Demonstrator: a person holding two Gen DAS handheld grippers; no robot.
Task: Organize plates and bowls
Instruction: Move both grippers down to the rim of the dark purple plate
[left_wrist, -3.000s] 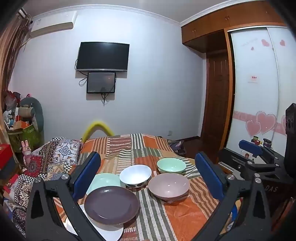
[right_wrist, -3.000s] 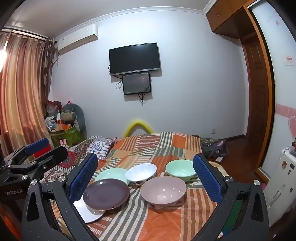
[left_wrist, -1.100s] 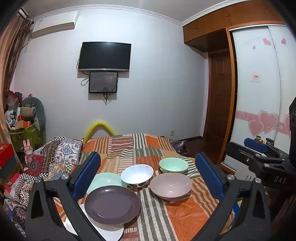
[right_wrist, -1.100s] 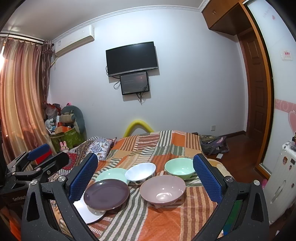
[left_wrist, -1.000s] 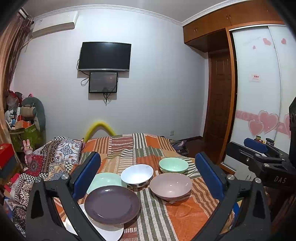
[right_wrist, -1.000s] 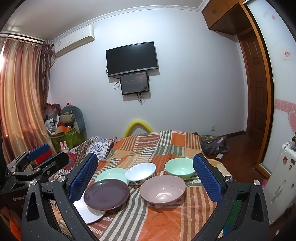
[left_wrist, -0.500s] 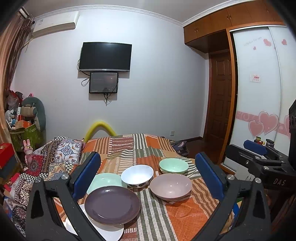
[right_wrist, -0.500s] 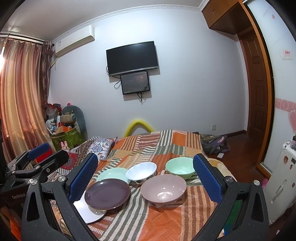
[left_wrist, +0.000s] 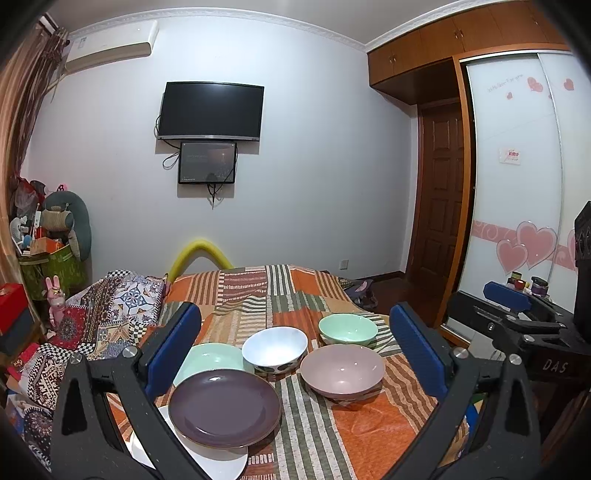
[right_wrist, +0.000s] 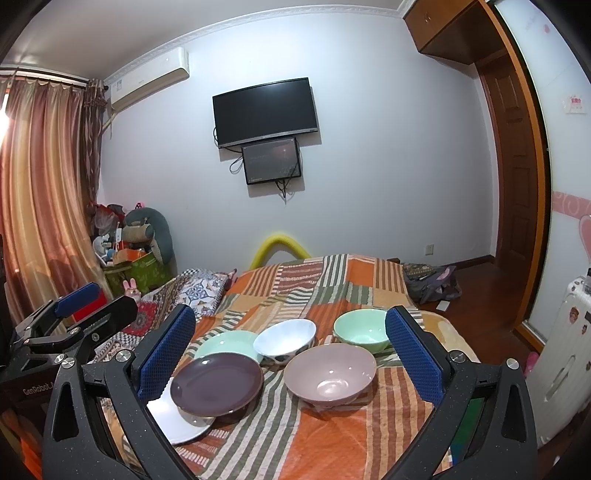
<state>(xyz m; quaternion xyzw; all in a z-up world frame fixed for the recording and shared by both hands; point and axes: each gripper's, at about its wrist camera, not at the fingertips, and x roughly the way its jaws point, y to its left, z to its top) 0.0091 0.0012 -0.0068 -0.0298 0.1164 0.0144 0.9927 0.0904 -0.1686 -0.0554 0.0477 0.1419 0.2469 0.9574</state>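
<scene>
Change: almost none against the earlier frames; every dish lies where it did, and both views have only drifted slightly, the dishes sitting a touch further right in the right wrist view.
Left gripper (left_wrist: 295, 347): held level above the near edge of the bed, pointing at the far wall; fingers (left_wrist: 173, 347) spread wide, nothing between them, clear of all dishes. It also shows at the left edge of the right wrist view (right_wrist: 74, 317).
Right gripper (right_wrist: 290, 347): same pose beside it, to its right; fingers (right_wrist: 413, 354) wide apart, empty, touching nothing. It shows at the right edge of the left wrist view (left_wrist: 517, 321).
Purple plate (left_wrist: 224, 406): nearest on the left, resting partly on the white plate.
White plate (left_wrist: 218, 463): under the purple plate, jutting out toward the camera at the bed's edge.
Green plate (left_wrist: 210, 360): just behind the purple plate, beside the white bowl.
White bowl (left_wrist: 275, 349): centre, upright, dark spots on its outside.
Pink bowl (left_wrist: 342, 369): right of centre, upright, near the white bowl.
Green bowl (left_wrist: 348, 328): behind the pink bowl, upright.
Bed (left_wrist: 369, 424): striped orange and green cover; all the dishes sit on its near end.
Wall: TV (left_wrist: 210, 110) with a smaller screen (left_wrist: 207, 162) under it.
</scene>
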